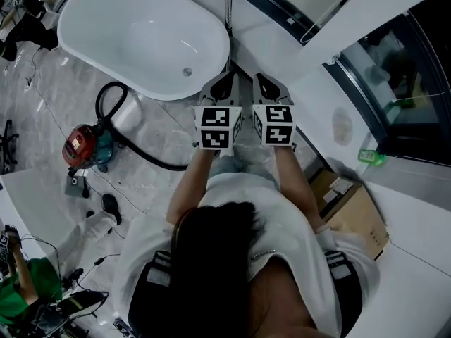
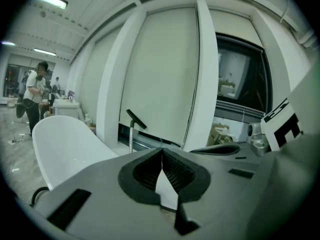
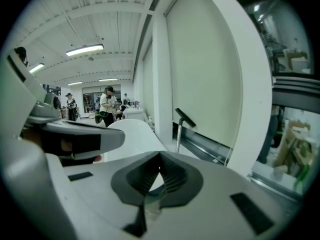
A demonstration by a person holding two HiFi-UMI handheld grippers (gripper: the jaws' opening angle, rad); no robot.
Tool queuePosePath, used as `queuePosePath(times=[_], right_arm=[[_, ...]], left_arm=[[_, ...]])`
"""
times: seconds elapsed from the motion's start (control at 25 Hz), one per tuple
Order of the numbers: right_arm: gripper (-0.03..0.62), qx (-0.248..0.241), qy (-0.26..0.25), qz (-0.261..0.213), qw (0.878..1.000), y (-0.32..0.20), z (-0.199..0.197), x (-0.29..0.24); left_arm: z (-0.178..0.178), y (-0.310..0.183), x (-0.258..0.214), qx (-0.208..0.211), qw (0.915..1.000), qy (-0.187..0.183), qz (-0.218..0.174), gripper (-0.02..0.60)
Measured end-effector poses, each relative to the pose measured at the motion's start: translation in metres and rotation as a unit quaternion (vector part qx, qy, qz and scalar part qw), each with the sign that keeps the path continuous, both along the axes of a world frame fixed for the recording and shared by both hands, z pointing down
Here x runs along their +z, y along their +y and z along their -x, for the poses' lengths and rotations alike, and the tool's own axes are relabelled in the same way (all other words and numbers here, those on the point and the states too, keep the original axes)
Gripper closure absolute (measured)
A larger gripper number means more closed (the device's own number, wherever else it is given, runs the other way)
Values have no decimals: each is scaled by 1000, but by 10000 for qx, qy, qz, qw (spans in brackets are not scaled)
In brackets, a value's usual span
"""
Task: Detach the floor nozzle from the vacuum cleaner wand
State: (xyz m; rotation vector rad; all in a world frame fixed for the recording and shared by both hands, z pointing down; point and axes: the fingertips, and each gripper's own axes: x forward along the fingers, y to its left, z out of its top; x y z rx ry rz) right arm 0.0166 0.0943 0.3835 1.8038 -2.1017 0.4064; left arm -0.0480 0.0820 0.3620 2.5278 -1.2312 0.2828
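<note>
A thin metal wand [image 1: 227, 20] stands upright against the window wall, just past the bathtub's end. In the gripper views its top carries a flat black floor nozzle [image 2: 136, 119] [image 3: 185, 117], tilted on the tube [image 2: 131, 139] [image 3: 178, 138]. My left gripper [image 1: 224, 83] [image 2: 161, 151] and right gripper [image 1: 268, 84] [image 3: 160, 156] are held side by side in front of the person, pointing towards the wand and well short of it. Both are shut with nothing between the jaws.
A white bathtub [image 1: 141, 34] lies to the left of the wand. A red canister vacuum [image 1: 79, 146] with a black hose [image 1: 151, 159] sits on the floor at left. An open cardboard box [image 1: 352, 210] is at right, and a person in green [image 1: 28, 280] at bottom left.
</note>
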Motion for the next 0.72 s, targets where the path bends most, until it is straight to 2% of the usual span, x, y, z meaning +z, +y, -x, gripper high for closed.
queuePosePath(times=[0.28,0.72], right_arm=[[579,34,48,-18,10000,-11,7,-4],[579,96,17,-78,9999,-30,-1,-2]], left_arm=[[12,-16,-1,-49,10000,69,53,577],[9,-34,0,-47,10000,66,-9,577]])
